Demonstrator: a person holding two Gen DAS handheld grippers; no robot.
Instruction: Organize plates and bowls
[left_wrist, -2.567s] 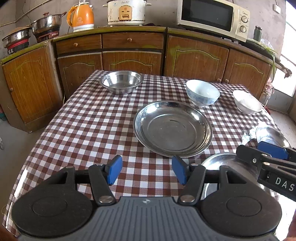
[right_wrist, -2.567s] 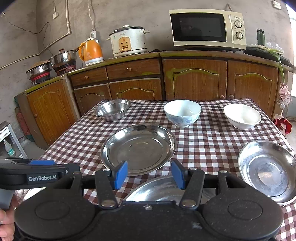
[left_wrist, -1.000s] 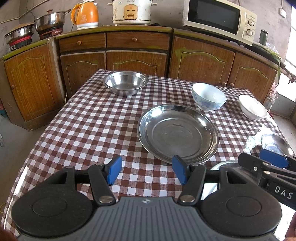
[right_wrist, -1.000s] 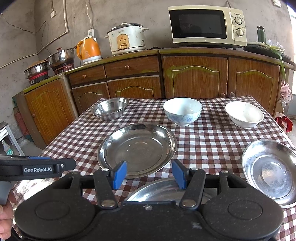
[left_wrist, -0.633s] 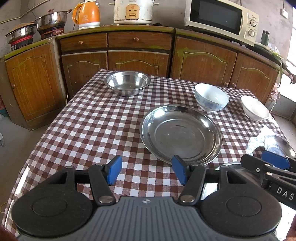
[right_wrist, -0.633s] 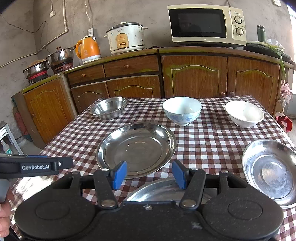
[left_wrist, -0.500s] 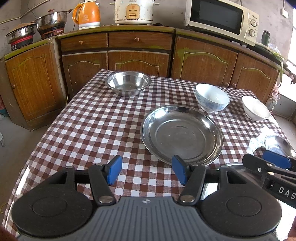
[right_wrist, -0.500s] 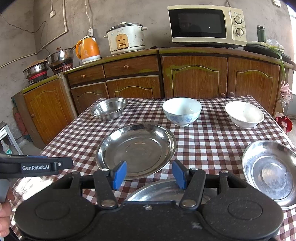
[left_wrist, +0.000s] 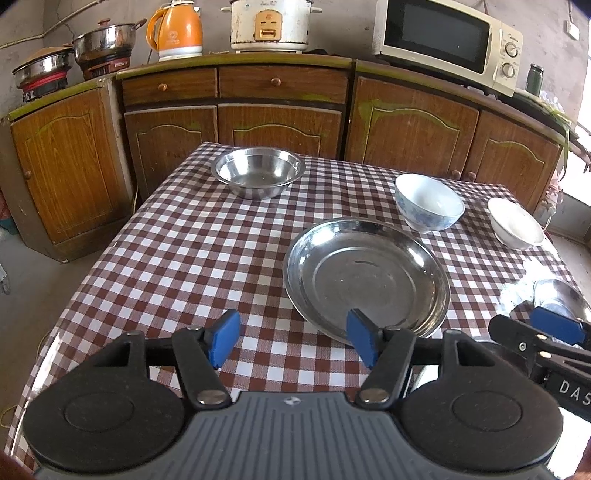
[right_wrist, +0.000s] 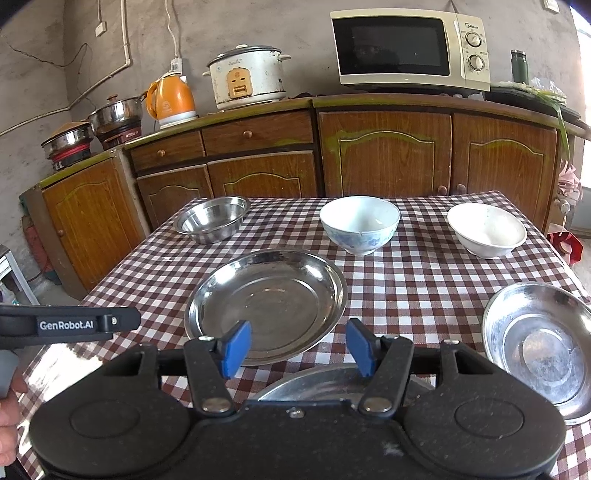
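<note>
Both grippers hover low over the near edge of the checked table (left_wrist: 192, 251), tilted down toward it. The left gripper (left_wrist: 291, 341) has its jaws opening, blue pads apart with only tablecloth between them; its right pad sits in front of the near rim of the big steel plate (left_wrist: 365, 273). The right gripper (right_wrist: 297, 349) is opening too, nothing between its pads, and it hangs just above a second steel plate (right_wrist: 332, 384) at the table's near edge, mostly hidden under the gripper body.

Out on the table: a steel bowl (right_wrist: 211, 218) at the far left corner, a blue-patterned bowl (right_wrist: 359, 223) behind the big plate, a white bowl (right_wrist: 487, 229) far right, and a shallow steel dish (right_wrist: 539, 343) at near right, all apart from each other. Nothing stacked yet. A hand (right_wrist: 9, 417) shows at the lower left edge of the right view, below the left gripper's side arm. Wooden cabinets (right_wrist: 384, 155) run behind, with a microwave (right_wrist: 410, 50), rice cooker (right_wrist: 247, 77) and orange kettle (right_wrist: 170, 98) on top.
</note>
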